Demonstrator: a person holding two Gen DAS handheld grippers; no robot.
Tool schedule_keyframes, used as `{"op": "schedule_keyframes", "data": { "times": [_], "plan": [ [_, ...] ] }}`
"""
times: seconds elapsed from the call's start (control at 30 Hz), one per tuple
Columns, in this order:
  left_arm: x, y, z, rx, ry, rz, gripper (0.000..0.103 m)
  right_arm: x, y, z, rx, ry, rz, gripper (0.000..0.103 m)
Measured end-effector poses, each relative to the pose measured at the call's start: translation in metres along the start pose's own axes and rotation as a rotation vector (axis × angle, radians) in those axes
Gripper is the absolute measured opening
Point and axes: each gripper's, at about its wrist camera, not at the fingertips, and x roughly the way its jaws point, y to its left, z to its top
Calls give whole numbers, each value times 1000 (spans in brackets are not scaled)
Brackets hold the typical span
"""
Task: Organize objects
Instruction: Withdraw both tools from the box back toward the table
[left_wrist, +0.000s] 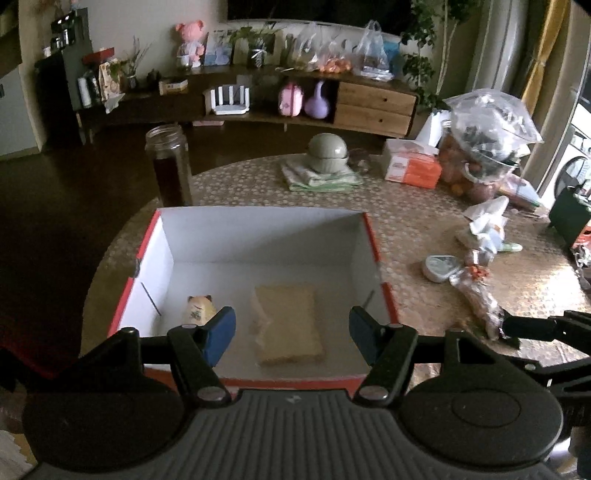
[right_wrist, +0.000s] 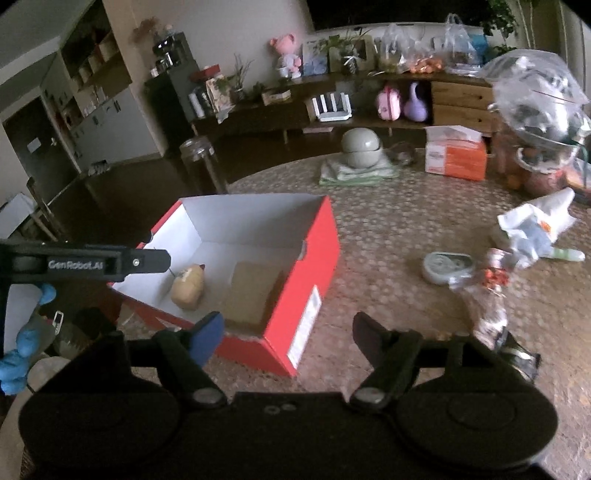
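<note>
A red cardboard box (left_wrist: 373, 236) with a white inside stands on the round table. In it lie a small cat figurine (left_wrist: 197, 310) and a tan flat pad (left_wrist: 288, 325). My left gripper (left_wrist: 291, 334) hovers over the box's near edge, open, nothing between its blue pads. In the right wrist view the same box (right_wrist: 314, 258) holds the figurine (right_wrist: 188, 286) and the pad (right_wrist: 255, 295). My right gripper (right_wrist: 288, 336) is open and empty above the box's near right corner. The left gripper's arm (right_wrist: 85, 264) crosses at the left.
Right of the box lie a small round tin (right_wrist: 447, 266), a wrapped snack packet (right_wrist: 487, 314) and crumpled white wrapping (right_wrist: 532, 225). A dark glass jar (left_wrist: 168, 166), a green lidded bowl (left_wrist: 328, 153) on a cloth, a tissue box (left_wrist: 412, 162) and bagged items (left_wrist: 487, 136) stand farther back.
</note>
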Motion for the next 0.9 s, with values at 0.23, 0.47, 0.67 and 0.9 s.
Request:
{"op": "schedule_keyframes", "data": {
  "times": [0.23, 0.47, 0.67, 0.9],
  "plan": [
    [-12, -35, -20, 10, -23, -38, 83, -29, -21, -25, -17, -59, 2, 88],
    [-5, -73, -38, 11, -14, -100, 91, -51, -55, -48, -23, -134, -115, 88],
    [3, -103, -54, 23, -77, -120, 103, -61, -97, -67, 0, -148, -183, 88],
    [22, -137, -60, 55, -54, -163, 103, -51, -120, -89, -185, -60, -316, 88]
  ]
}}
